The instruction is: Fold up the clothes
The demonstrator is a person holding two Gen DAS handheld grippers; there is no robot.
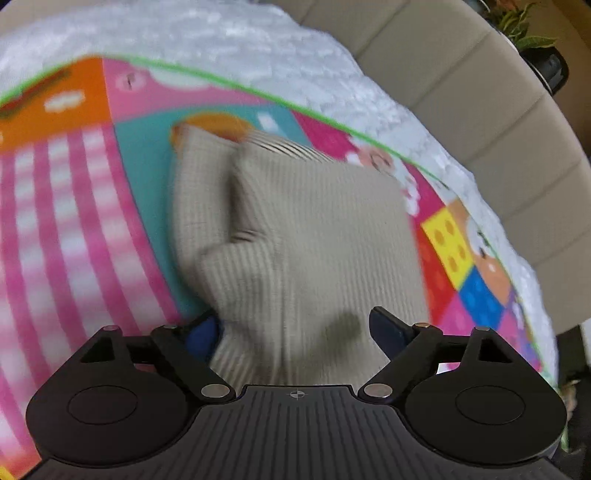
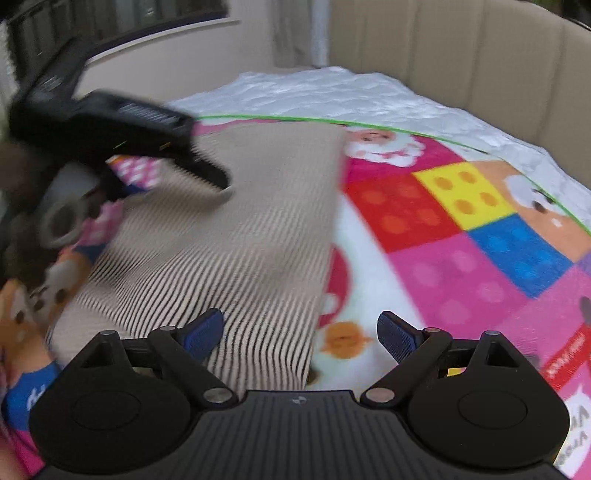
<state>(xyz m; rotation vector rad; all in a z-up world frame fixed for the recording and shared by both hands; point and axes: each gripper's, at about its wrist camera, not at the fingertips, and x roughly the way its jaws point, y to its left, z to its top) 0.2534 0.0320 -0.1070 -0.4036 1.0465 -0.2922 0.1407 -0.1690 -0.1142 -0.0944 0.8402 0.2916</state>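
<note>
Beige ribbed knit made up the folded sweater, which lay on a brightly patterned play mat spread over a white quilted cover. In the left wrist view its long axis ran away from the camera, the ribbed band at the far end, one sleeve folded up along its left side. The left gripper hovered over the near edge with jaws spread wide, the knit between its blue pads but not pinched. In the right wrist view the right gripper also stood wide apart and empty, straddling the sweater's right edge. The left tool's black body blocked the sweater's far left corner in that view. A padded beige headboard rose behind the bed, and a potted plant stood beyond it.
</note>
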